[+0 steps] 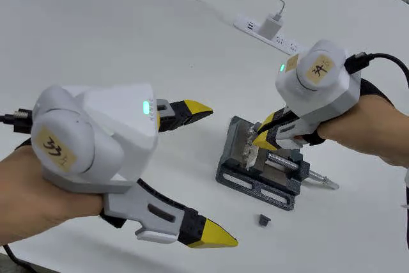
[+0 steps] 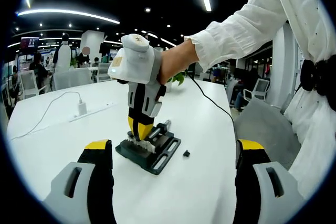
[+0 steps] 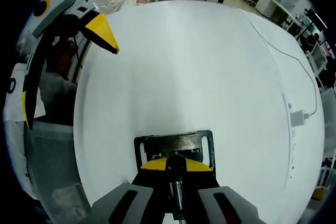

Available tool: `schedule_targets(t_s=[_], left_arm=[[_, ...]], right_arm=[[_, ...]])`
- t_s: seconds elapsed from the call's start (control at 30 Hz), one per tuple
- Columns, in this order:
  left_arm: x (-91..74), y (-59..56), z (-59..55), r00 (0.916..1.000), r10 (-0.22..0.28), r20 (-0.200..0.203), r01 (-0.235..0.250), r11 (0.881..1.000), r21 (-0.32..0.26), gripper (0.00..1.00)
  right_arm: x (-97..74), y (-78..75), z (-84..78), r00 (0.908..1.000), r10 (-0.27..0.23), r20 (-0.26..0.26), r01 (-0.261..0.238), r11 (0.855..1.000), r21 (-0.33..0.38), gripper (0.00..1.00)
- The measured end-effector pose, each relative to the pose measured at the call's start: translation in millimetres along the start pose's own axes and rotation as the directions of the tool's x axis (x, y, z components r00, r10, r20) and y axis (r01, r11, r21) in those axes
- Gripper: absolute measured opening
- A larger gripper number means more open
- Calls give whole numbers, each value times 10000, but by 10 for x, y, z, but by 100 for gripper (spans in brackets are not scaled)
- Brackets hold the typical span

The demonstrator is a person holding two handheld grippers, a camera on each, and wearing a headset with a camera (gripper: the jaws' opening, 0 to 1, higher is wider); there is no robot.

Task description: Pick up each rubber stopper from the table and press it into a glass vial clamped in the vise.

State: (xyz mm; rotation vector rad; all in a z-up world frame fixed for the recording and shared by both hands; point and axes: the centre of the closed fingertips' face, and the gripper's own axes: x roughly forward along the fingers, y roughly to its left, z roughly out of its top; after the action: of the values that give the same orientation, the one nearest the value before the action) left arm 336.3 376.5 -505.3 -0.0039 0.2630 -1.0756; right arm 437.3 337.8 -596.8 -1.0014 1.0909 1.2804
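Right tool, tips drawn together (whether on a stopper cannot be told), bears down on the vise at centre right of the head view, hiding the vial. Left tool hangs spread wide at lower left, and one loose rubber stopper lies on the counter just below the vise. Probable hazards: an off-axis push could crack the glass or seat a stopper crooked, and a sweeping tool could knock the loose stopper away.
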Motion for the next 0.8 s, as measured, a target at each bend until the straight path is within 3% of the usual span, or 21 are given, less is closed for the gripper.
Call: schedule_targets(t_s=[0.4, 0.8], left_arm=[[-29, -14, 11, 10000, 15, -65, -14, 10000, 39, 96], [-62, -3, -9, 10000, 52, -68, -52, 10000, 9, 96]], right_arm=[[-13, -8, -35, 9991, -331, 271, 344, 9982, -494, 7], [-33, -8, -38, 9975, -402, 573, 417, 9988, -244, 11]])
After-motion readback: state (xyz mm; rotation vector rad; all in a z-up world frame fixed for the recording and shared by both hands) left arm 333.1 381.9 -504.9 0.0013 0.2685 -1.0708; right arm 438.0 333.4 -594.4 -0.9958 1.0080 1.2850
